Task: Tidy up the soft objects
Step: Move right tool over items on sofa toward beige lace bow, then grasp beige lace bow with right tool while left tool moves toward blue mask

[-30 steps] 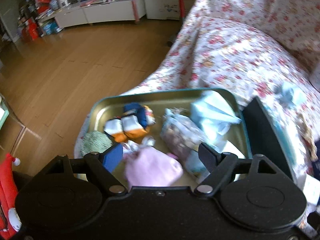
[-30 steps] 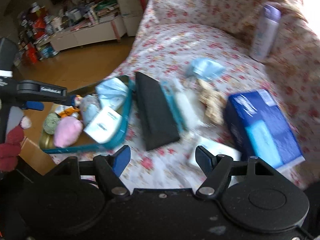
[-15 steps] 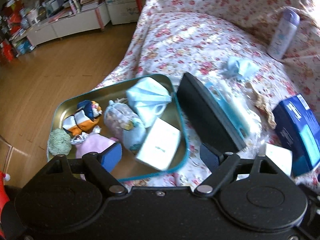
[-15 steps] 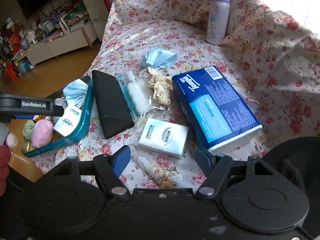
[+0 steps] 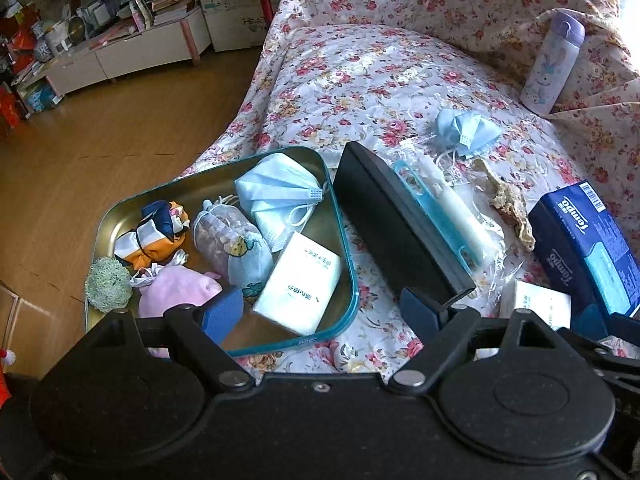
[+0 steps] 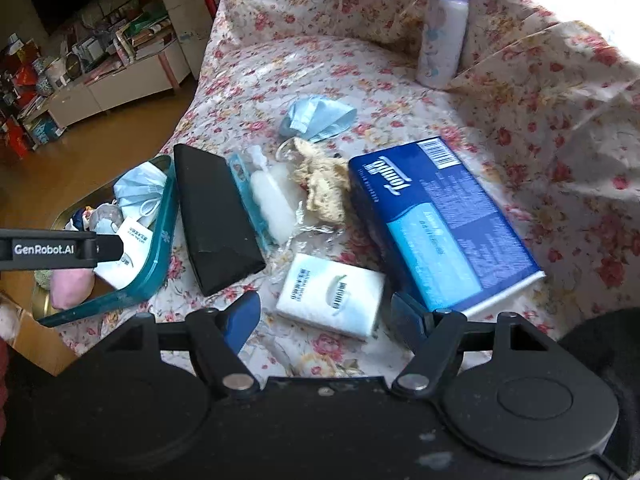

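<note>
The right hand-held gripper (image 6: 326, 314) hangs wide apart and empty, with the white tissue pack (image 6: 332, 294) directly ahead of it, lying between the fingertips' line on the floral sofa cover (image 6: 280, 80). The left hand-held gripper (image 5: 322, 308) is likewise wide and empty, poised over the near rim of the teal tin tray (image 5: 348, 280), which sits at the sofa's front edge, partly beyond it over the wooden floor.

The likeliest trouble, as I judge it: the tissue pack is smooth, plastic-wrapped and squashy, so a shallow pinch may slide off the film or only crumple a corner. Just right of it, the large blue tissue box (image 6: 440, 224) stands close enough that the right finger could snag its edge. The tray already looks crowded, and a careless push on its rim might tip it towards the floor.

Inside the tray, nearest the left gripper, lie a second white tissue pack (image 5: 298, 284), a pink plush pouch (image 5: 176, 290) and a fuzzy green ball (image 5: 108, 284); beyond them a translucent drawstring bag (image 5: 232, 248), a folded orange-and-navy cloth (image 5: 154, 232) and a pleated blue mask (image 5: 276, 196).

Further ahead of the right gripper sit a matte black wedge-shaped case (image 6: 216, 216), a crinkly clear bag with a white roll (image 6: 272, 200), a rough tan sponge-like scrap (image 6: 324, 188), then a crumpled blue mask (image 6: 316, 118). Farthest, a hard lilac bottle (image 6: 442, 28) stands upright.
</note>
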`<action>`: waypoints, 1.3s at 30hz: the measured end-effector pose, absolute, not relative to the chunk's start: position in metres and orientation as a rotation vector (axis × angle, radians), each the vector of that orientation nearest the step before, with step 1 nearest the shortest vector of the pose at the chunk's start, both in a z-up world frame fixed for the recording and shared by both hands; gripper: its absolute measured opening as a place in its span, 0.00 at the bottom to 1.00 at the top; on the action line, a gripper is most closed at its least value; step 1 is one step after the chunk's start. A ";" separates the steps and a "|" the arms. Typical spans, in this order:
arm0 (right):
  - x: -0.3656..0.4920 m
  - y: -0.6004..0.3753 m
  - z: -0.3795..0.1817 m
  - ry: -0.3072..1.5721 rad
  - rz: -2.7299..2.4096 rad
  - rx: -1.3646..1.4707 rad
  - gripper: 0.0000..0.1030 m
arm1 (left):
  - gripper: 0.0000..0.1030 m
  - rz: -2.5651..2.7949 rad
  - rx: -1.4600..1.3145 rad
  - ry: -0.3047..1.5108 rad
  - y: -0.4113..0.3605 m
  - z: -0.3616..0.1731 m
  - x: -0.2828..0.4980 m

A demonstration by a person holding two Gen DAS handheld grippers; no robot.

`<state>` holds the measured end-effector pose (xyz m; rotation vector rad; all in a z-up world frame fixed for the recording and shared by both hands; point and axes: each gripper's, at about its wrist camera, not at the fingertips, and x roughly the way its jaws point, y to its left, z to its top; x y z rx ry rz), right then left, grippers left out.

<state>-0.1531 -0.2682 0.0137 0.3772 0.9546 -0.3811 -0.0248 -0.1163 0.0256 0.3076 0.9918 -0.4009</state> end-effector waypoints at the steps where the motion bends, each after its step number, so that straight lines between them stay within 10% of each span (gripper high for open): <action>1: -0.150 -0.269 0.011 0.962 -0.376 0.391 0.70 | 0.80 -0.398 0.307 0.992 -0.116 0.025 -0.025; 25: -0.094 -0.275 -0.035 1.159 -0.527 0.463 0.78 | 0.80 -0.387 0.303 1.010 -0.106 0.019 -0.017; 31: -0.103 -0.275 -0.025 1.144 -0.468 0.466 0.59 | 0.80 -0.383 0.304 1.011 -0.107 0.020 -0.014; 34: -0.112 -0.273 -0.010 1.102 -0.366 0.482 0.17 | 0.80 -0.386 0.310 1.005 -0.111 0.022 -0.013; 39: -0.123 -0.275 0.003 1.056 -0.372 0.416 0.27 | 0.80 -0.396 0.310 0.999 -0.121 0.026 -0.010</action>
